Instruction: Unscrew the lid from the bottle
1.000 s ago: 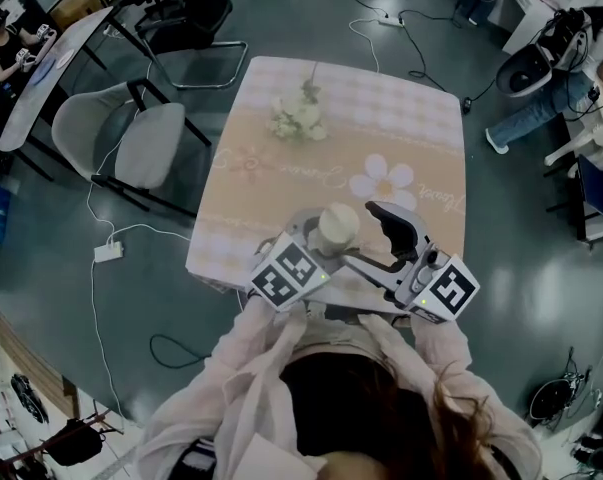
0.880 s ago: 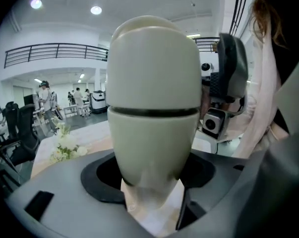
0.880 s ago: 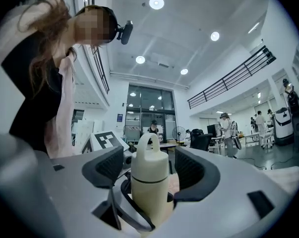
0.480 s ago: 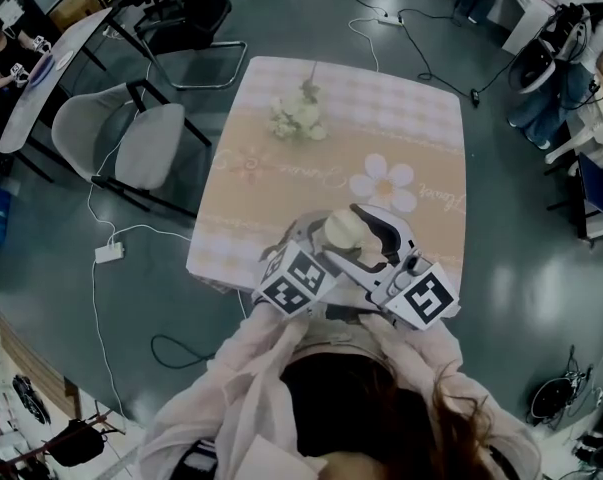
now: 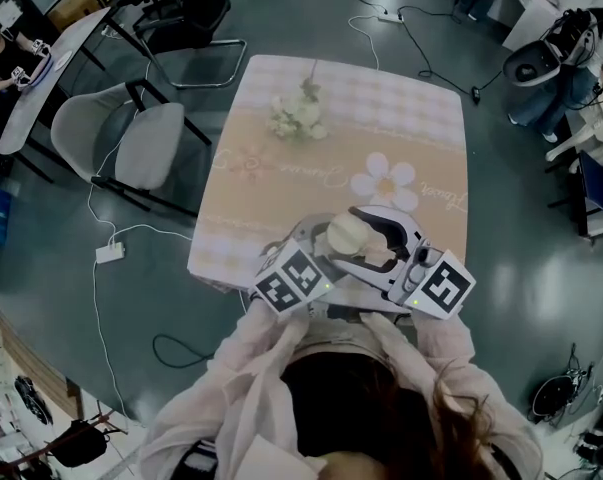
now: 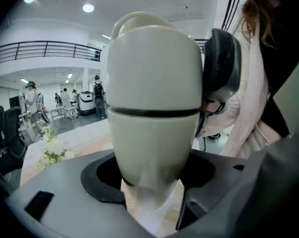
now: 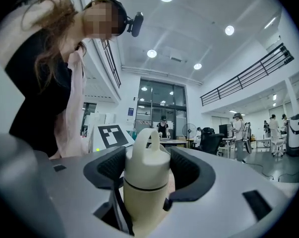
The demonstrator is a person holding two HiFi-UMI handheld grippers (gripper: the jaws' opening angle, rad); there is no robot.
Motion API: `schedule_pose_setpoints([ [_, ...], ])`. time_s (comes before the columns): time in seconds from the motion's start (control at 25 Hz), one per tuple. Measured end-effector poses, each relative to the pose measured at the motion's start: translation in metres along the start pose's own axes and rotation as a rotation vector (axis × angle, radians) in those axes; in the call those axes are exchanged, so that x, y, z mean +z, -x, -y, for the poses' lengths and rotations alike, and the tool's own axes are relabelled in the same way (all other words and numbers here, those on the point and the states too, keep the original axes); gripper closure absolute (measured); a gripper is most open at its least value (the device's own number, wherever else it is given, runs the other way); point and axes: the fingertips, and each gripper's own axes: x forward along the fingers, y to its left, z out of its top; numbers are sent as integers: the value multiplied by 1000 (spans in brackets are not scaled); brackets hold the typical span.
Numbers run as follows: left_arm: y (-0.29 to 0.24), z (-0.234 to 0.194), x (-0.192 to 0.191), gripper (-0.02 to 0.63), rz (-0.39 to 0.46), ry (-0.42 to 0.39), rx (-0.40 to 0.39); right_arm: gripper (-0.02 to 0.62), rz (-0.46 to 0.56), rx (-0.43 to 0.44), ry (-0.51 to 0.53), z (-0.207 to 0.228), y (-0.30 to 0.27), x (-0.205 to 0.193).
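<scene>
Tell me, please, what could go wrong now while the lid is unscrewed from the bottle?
1. The left gripper holds the bottle low on its smooth body, in the air near the edge of the table; twisting could make it slip and fall.
2. The right gripper has just been closing its jaws with the lid between them; on that rounded lid the pads might slide instead of turning it.

Bottle (image 6: 150,148) and lid (image 7: 147,166) look smooth and matt.
</scene>
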Motion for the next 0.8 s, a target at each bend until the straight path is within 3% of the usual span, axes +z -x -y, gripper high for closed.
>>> schedule_pose_setpoints([
  [0.48, 13, 32, 3, 291, -22, -125, -308, 298, 0, 249, -49, -18, 4, 8],
  [0.8, 22, 53, -7, 290, -45, -242, -461, 298, -21, 429, -52, -39, 8, 9],
])
